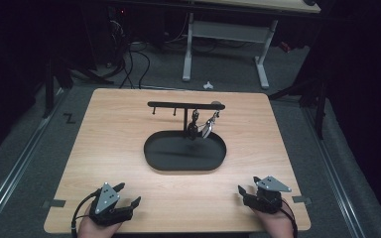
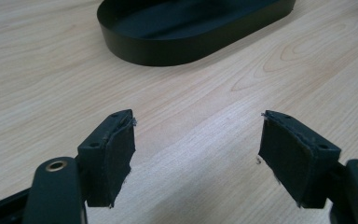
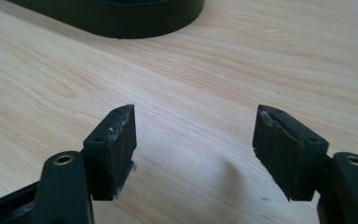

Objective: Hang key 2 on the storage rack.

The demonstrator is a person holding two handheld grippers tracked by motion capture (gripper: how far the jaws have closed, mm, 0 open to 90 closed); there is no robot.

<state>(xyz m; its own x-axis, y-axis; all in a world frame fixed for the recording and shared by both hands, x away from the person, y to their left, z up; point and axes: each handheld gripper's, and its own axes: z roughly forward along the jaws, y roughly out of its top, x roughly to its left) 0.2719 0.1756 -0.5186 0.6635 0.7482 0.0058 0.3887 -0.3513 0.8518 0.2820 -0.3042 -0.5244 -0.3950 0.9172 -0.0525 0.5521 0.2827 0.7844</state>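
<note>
Keys [image 1: 202, 128] — two on one rack [image 1: 185, 105]; two tools [image 1: 125, 195] [image 1: 247, 184] wide, empty.

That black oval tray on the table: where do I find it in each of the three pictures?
High view: the black oval tray sits mid-table, under the hanging rack.
Left gripper view: top centre, beyond the open jaws.
Right gripper view: its rim along the top left edge.
Shared landmark: the light wooden table.
</note>
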